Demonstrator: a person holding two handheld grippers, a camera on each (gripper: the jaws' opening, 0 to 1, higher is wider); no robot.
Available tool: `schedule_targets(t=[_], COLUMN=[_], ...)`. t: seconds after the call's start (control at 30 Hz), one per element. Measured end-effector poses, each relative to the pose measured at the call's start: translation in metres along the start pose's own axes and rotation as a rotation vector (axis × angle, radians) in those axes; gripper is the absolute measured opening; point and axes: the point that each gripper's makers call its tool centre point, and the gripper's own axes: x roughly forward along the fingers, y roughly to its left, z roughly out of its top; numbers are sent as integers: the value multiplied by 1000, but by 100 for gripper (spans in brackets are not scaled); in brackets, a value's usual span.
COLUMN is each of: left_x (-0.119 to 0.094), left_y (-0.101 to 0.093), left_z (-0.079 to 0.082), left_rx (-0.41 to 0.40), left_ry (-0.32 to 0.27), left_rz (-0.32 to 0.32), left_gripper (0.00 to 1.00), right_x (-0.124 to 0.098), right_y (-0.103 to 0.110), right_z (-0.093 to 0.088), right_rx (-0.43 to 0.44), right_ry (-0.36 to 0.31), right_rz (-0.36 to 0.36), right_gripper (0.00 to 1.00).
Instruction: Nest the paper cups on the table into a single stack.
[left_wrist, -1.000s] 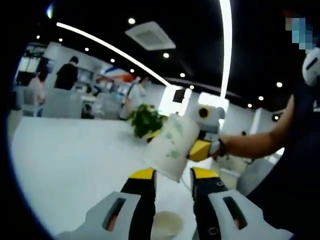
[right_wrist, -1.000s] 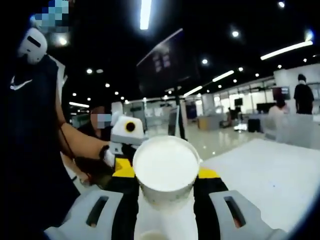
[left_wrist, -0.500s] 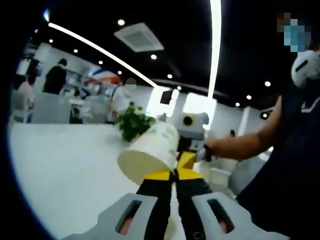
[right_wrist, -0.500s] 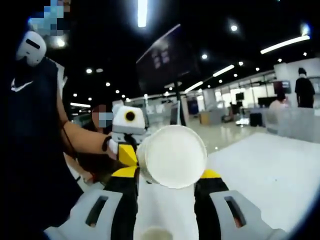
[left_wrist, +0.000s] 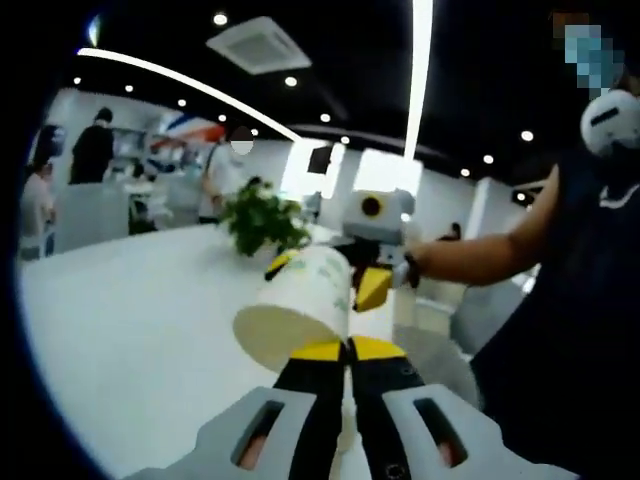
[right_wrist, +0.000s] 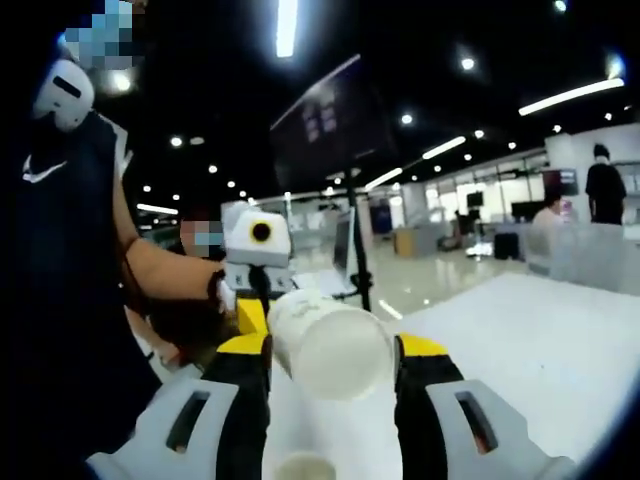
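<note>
Left tongs (left_wrist: 347, 349) are pinching the paper cup (left_wrist: 296, 309) rim, jaws nearly together; right tongs (right_wrist: 331, 345) are spread around its base, contact unclear, above the surface (left_wrist: 130, 310). Advice: be keeping it level, then releasing one side.

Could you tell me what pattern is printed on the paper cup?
Green leafy print on the white paper cup, clearest in the left gripper view.
</note>
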Motion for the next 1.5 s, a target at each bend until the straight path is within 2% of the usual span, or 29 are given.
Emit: schedule_targets(t=[0.43, 1.13, 1.4, 1.5], left_x=[-2, -6, -2, -2], left_y=[-3, -1, -4, -1], left_z=[9, 15, 8, 7], left_rx=[8, 46, 70, 77], left_ry=[-19, 1, 77, 111], left_rz=[-5, -5, -26, -22], left_gripper=[0, 0, 0, 0], right_x=[-2, -2, -4, -6], right_y=[3, 3, 5, 1], right_z=[-4, -12, -19, -19], right_rx=[3, 21, 8, 17], right_ry=[-10, -5, 37, 41], right_rz=[-7, -16, -15, -35], right_gripper=[43, 41, 42, 52])
